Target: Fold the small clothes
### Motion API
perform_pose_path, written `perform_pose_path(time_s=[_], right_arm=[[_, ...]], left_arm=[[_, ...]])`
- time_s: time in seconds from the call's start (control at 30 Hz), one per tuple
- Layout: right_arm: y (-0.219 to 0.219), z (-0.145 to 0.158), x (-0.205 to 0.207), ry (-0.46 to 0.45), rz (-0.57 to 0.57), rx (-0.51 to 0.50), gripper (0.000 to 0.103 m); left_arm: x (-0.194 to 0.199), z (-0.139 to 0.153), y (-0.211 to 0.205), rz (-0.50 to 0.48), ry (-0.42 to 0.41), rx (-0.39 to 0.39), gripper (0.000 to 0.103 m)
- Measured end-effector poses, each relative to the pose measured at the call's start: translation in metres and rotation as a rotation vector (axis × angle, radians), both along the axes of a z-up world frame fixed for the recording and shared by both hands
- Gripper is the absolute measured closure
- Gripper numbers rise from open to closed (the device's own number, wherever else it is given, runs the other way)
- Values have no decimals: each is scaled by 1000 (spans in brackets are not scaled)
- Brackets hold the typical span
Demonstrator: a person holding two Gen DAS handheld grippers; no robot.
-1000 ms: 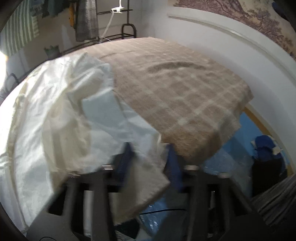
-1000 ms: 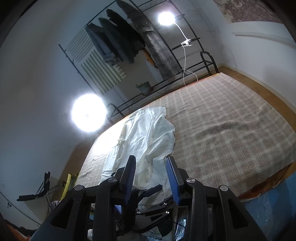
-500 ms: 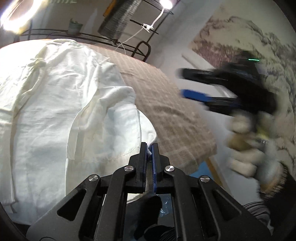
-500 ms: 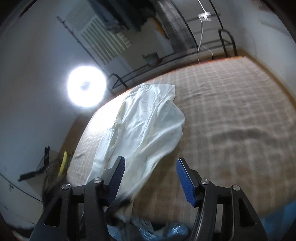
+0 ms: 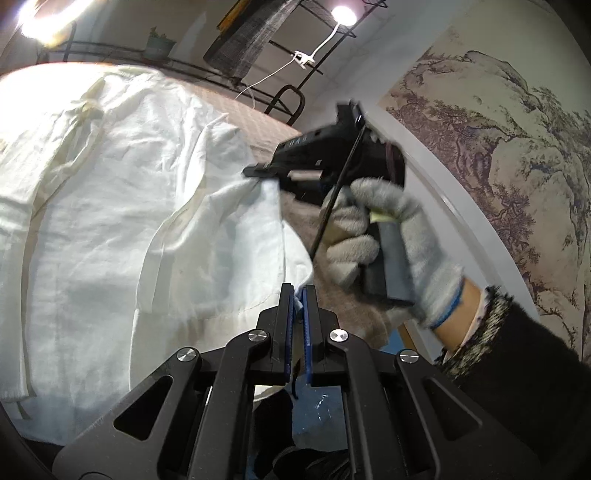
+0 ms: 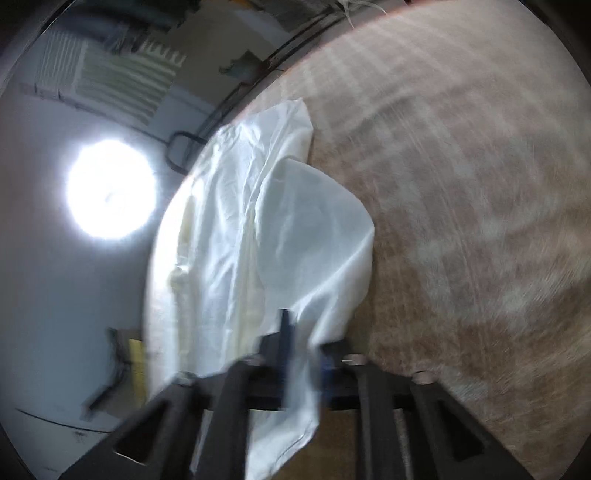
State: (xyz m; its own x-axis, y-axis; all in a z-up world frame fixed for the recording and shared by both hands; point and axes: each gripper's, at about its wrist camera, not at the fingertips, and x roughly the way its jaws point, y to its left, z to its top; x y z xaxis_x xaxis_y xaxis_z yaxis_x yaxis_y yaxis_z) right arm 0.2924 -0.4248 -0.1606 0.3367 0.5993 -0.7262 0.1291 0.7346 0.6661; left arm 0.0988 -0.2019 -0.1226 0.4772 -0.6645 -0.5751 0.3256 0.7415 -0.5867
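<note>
A white garment [image 5: 122, 221] lies spread over the left part of a brown checked bed cover [image 6: 461, 184]. My left gripper [image 5: 298, 295] is shut on the garment's near right hem. In the left wrist view, my right gripper [image 5: 258, 173], held by a gloved hand [image 5: 388, 236], reaches the garment's right edge farther up. In the blurred right wrist view, the garment [image 6: 288, 229] hangs between my right gripper's [image 6: 301, 347] fingers, which look closed on a fold of it.
A black metal rack [image 5: 258, 48] with hanging clothes and a clip lamp [image 5: 343, 14] stands behind the bed. A painted wall [image 5: 498, 129] runs along the right. A bright ring light [image 6: 110, 188] stands at the left. Blue plastic [image 5: 314, 413] lies below the bed's near edge.
My left gripper closed on the garment's hem a half second ago and still holds it. My right gripper moved down to the garment's right edge and narrowed around the cloth.
</note>
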Motion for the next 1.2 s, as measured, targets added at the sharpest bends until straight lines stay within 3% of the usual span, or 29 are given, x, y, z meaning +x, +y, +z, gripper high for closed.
perform_pose_path(time_s=[0.3,0.57,0.73,0.9,1.1,1.2], right_arm=[[40,70,1,-143,18,-279,103],[121,94,15,-239,127,-342,103],[173,90,24,-260,225,-339,103],[218,68,33,-248,338,-366,103],[236,41,39,-198,404,-338,103],[237,36,37,-181,439,-309,94]], left_arm=[[-6,-17,38,63,62,19,102],[-19,-17,71,114,73,14,102],[-22,-25,89,147,102,14,102],[-23,-38,105,180,134,26,102],[-23,-44,112,195,150,34,102],[-19,-44,112,204,157,39,102]])
